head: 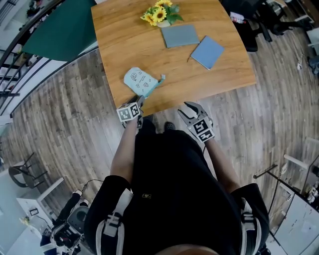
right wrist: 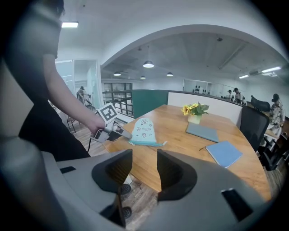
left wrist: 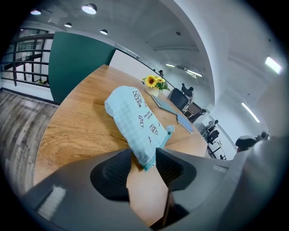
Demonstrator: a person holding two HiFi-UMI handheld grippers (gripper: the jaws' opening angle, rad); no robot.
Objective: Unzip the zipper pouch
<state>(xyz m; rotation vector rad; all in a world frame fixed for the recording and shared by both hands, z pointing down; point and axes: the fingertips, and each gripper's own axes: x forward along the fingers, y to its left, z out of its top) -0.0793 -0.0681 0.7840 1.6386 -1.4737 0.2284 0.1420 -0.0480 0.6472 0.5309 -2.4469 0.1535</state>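
A light blue printed zipper pouch point(head: 141, 80) lies near the front edge of the wooden table point(head: 119, 40), with a teal tab point(head: 161, 78) at its right end. My left gripper point(head: 140, 103) reaches over the table edge and is shut on the pouch's near corner. In the left gripper view that corner point(left wrist: 145, 155) fills the gap of the left gripper point(left wrist: 143, 159). My right gripper point(head: 191, 108) hangs open over the floor, short of the table, with nothing between its jaws. The right gripper view shows the pouch point(right wrist: 144, 131) far beyond the right gripper point(right wrist: 144, 168).
At the table's far side stands a vase of sunflowers point(head: 160, 12). Beside it lie a grey notebook point(head: 180, 36) and a blue notebook point(head: 208, 52). Black office chairs point(head: 259, 22) stand at the right, a green panel point(head: 60, 30) at the left.
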